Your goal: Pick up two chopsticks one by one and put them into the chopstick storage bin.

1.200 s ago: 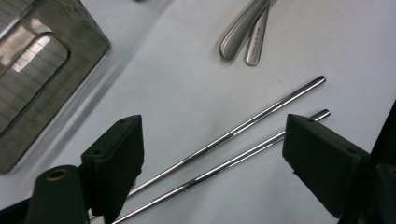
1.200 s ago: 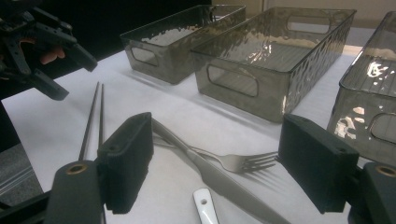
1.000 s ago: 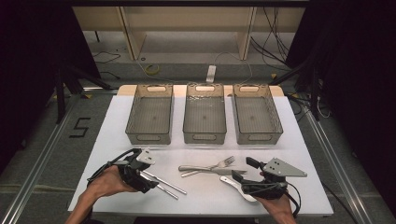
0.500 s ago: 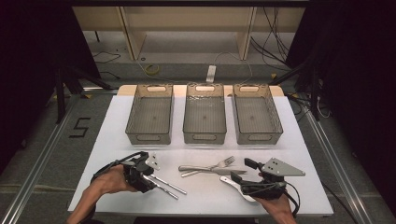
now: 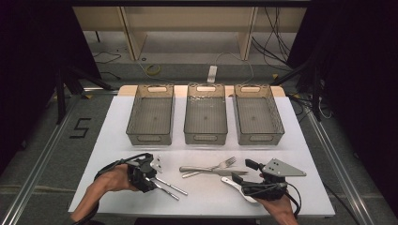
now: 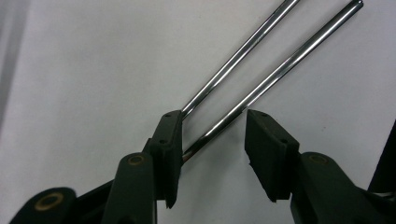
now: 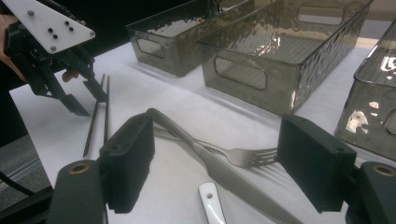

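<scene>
Two metal chopsticks (image 6: 261, 88) lie side by side on the white table (image 5: 117, 140) at the front left. My left gripper (image 6: 212, 149) is open low over their near ends. One stick runs between the jaws and the other passes behind the left jaw. In the high view the left gripper (image 5: 151, 179) sits at the sticks' (image 5: 171, 187) left end. My right gripper (image 7: 215, 163) is open, its jaws either side of a knife (image 7: 224, 172), a fork (image 7: 243, 156) and a white spoon handle (image 7: 210, 205). It touches none of them.
Three clear smoked bins stand in a row at the back: left (image 5: 151, 117), middle (image 5: 205, 117), right (image 5: 258, 117). The fork (image 5: 220, 165) and knife (image 5: 211, 172) cross at the front centre, with the white spoon (image 5: 237, 187) just right of them.
My left gripper has edged right, closer over the chopsticks' near ends. The right gripper has hardly moved.
</scene>
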